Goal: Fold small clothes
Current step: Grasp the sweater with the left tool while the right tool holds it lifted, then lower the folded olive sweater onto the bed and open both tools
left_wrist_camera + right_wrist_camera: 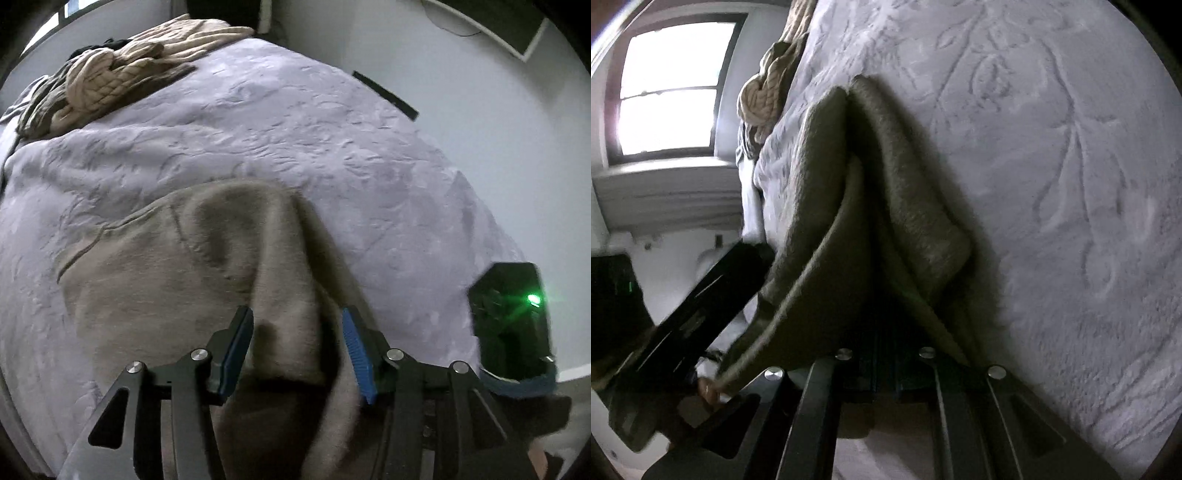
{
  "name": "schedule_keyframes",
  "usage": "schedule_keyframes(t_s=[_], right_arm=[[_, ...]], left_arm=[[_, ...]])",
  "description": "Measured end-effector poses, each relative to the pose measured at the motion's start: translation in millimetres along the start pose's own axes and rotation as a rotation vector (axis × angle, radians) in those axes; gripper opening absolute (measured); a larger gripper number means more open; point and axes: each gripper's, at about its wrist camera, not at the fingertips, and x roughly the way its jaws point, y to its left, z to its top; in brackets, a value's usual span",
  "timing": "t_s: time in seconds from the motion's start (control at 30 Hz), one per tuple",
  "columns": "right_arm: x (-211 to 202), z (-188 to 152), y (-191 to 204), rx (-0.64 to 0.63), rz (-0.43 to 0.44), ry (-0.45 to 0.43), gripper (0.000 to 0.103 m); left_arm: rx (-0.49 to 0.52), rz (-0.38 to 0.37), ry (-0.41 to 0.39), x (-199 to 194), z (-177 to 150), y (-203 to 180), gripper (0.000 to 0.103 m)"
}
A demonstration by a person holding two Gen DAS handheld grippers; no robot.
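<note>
- The olive-brown fleece garment (155, 280) lies on the bed (258, 122), on its pale embossed cover, toward the near edge; one flap is lifted and doubled over the rest, so a first fold looks under way, not finished.
- The left tongs (297, 354) stand released: their blue pads (356, 354) are parted, a ridge of the fleece rises between them, and neither pad presses on it.
- The right tongs (886, 373) are clenched, and the fleece (820, 221) runs down into them (the pinch point itself is hidden under the cloth, so a grip on the hem is my reading).
- Left to do, as I judge it: lay the raised flap flat, square the edges, fold again.
- A heap of beige knitwear (110, 77) waits at the bed's far corner, apparently unfolded.
- Hard to make out: the garment's type and its near part, cut off by both tongs; the dark device with a green light (513, 317) is blurred.
</note>
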Motion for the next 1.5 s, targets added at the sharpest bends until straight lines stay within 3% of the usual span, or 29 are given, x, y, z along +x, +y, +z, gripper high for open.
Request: schedule_keyframes(t_s=[0.07,0.13,0.2,0.27,0.33,0.4,0.53,0.67,0.7,0.77,0.8,0.9,0.97,1.07,1.2,1.3,1.43,1.5], right_arm=[[-2.2,2.2,-6.4,0.048,0.055,-0.016,0.009],[-10.7,3.2,-14.6,0.097,0.124,-0.043,0.012],[-19.1,8.7,-21.1,0.159,0.202,-0.074,0.045],[-25.4,12.3,-27.0,0.206,0.297,-0.101,0.063],[-26.7,19.3,-22.5,0.196,0.345,-0.083,0.063],[-25.5,26.8,-14.3,0.157,0.318,-0.052,0.063],[-16.3,42.1,11.7,0.043,0.163,0.02,0.063],[0.8,56.7,42.8,-0.072,-0.008,0.084,0.063],[4.9,56.9,51.4,-0.118,-0.08,0.099,0.052],[15.0,61.0,68.8,-0.211,-0.185,0.106,0.014],[15.0,59.2,78.4,-0.252,-0.212,0.097,0.014],[-3.2,52.7,90.6,-0.331,-0.189,0.037,0.014],[-14.9,50.8,76.2,-0.295,-0.185,0.021,0.014],[-16.7,53.4,37.1,-0.202,-0.254,0.026,0.017],[-37.5,48.0,16.5,-0.083,-0.177,-0.017,0.031],[-62.4,31.2,34.1,-0.162,-0.217,-0.054,0.053],[-85.6,1.3,65.1,-0.272,-0.139,-0.027,0.053],[-77.7,-11.9,71.7,-0.303,-0.168,0.019,0.053]], left_arm=[[-0.01,-0.034,-0.025,-10.9,-2.7,2.3,0.082],[-0.05,-0.075,-0.101,-34.6,-8.8,14.5,0.086],[-0.099,-0.096,-0.131,-49.0,-12.2,27.6,0.086],[-0.17,-0.083,-0.161,-65.3,-16.5,48.5,0.086],[-0.221,-0.041,-0.177,-77.2,-25.5,73.5,0.086],[-0.246,0.002,-0.172,-79.7,-34.1,92.8,0.086],[-0.306,0.124,-0.086,-61.2,-61.5,133.2,0.086],[-0.367,0.179,-0.001,-36.8,-92.2,154.3,0.086],[-0.371,0.178,0.005,-33.6,-98.1,154.0,0.086],[-0.384,0.169,-0.008,-31.3,-106.8,152.4,0.086],[-0.388,0.169,-0.011,-30.7,-108.3,151.3,0.086],[-0.4,0.165,-0.01,-29.9,-103.7,150.8,0.086],[-0.387,0.155,-0.023,-33.4,-101.8,148.7,0.086],[-0.342,0.156,-0.022,-33.6,-100.8,140.9,0.086],[-0.324,0.146,-0.012,-20.2,-103.9,139.1,0.086],[-0.346,0.14,-0.009,-24.1,-105.4,142.6,0.086],[-0.335,0.129,0.007,-35.0,-109.0,143.0,0.086],[-0.324,0.12,0.011,-38.9,-111.0,142.2,0.086]])
